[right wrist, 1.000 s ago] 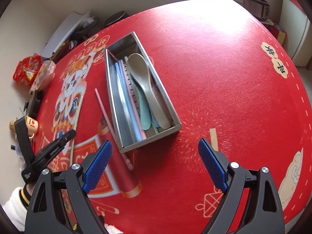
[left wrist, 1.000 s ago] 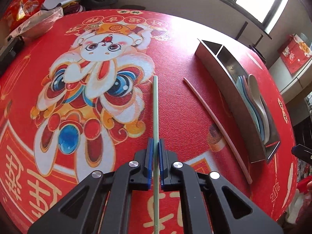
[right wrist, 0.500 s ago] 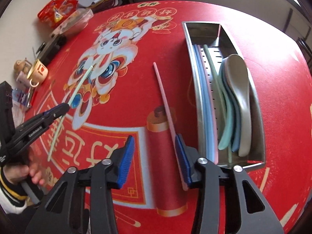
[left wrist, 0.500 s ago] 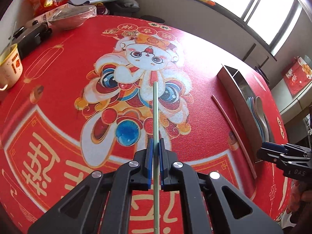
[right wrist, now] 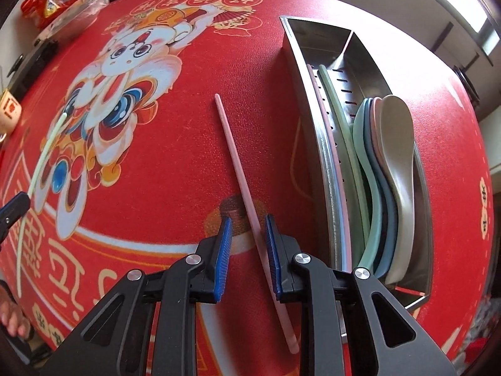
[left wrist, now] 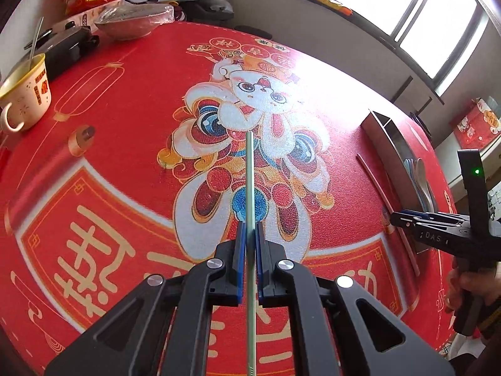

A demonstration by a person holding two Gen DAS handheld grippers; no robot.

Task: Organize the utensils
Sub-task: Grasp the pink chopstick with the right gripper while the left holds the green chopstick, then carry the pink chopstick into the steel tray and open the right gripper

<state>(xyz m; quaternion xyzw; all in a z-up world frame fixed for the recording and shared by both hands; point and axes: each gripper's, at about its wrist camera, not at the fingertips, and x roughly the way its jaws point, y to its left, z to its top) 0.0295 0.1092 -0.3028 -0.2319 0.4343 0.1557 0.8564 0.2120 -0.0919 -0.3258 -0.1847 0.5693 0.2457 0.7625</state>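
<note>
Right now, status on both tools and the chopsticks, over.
Left tool shut on green chopstick. Right tool closing around pink chopstick, still on the cloth. Tray alongside, nothing in the way.

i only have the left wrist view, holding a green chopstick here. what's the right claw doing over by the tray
Observer: The right claw straddles the long pink chopstick lying on the red printed tablecloth, and its jaws are closing; the pads do not press it yet.

Operator: what's in the tray, i only see its edge

Observer: The steel utensil tray holds a nested stack of pastel spoons, a grey one on top.

Operator: any chopsticks in there already

Observer: Yes, a dull green chopstick and a pink one lie in the narrow slot beside the spoons.
</note>
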